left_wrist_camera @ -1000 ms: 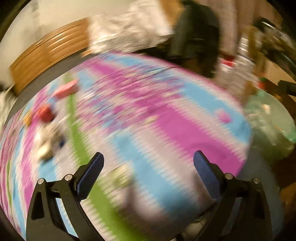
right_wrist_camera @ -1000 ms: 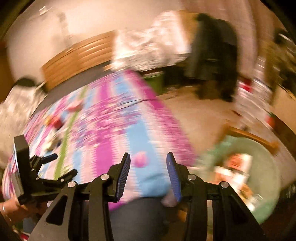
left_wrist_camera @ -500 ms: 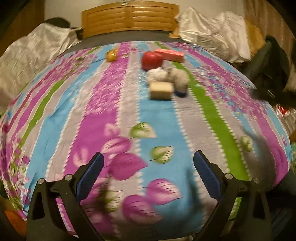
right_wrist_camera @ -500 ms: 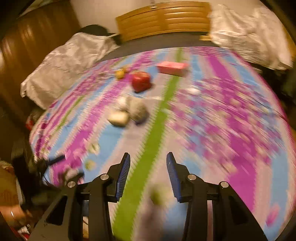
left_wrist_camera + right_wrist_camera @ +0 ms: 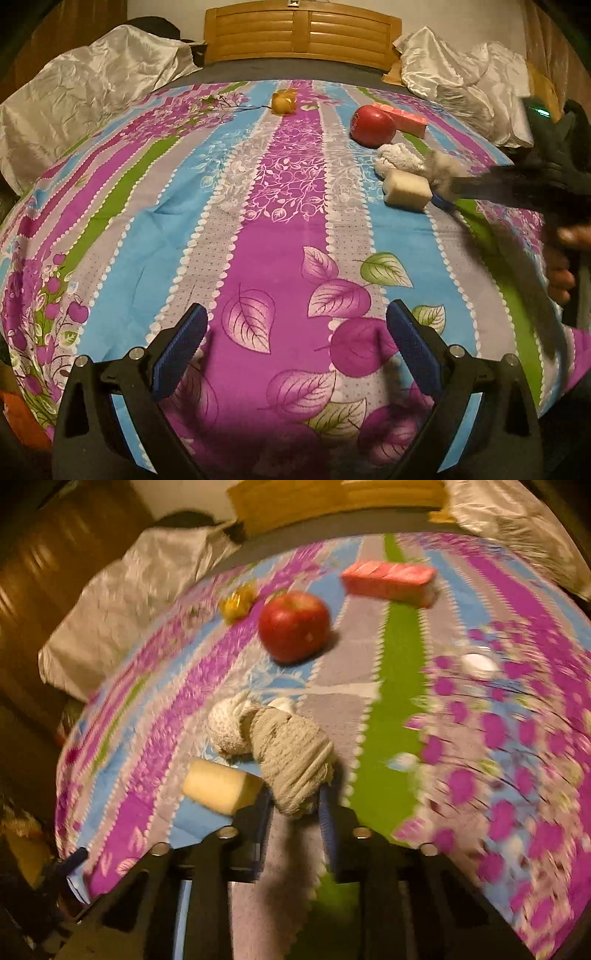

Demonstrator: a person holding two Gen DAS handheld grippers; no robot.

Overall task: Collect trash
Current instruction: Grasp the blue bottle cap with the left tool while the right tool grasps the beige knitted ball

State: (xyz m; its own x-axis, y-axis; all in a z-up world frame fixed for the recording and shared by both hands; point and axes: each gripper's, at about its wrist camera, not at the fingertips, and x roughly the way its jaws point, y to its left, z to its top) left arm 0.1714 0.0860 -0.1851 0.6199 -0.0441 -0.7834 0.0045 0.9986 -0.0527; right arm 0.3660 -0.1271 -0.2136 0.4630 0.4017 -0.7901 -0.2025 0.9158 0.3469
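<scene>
Two grippers: both swung from the room and bin side to face the bed (image 5: 258,229) — pickup phase, nothing collected this pass.
Left gripper (image 5: 295,343): jaws wide apart, empty, low over the near bedspread, well short of the items.
Pile: yellow scrap (image 5: 283,102) far left, apple (image 5: 371,124), pink pack (image 5: 402,117) behind it, white wad (image 5: 399,158), sponge (image 5: 406,187), grey rag (image 5: 291,757).
Right gripper (image 5: 295,808): was half open over bare spread a moment ago — now jaws closing around the rag's near end, pads at its sides; firm grip not yet clear.
Next, by my read: clamp, lift, carry to bin.
</scene>
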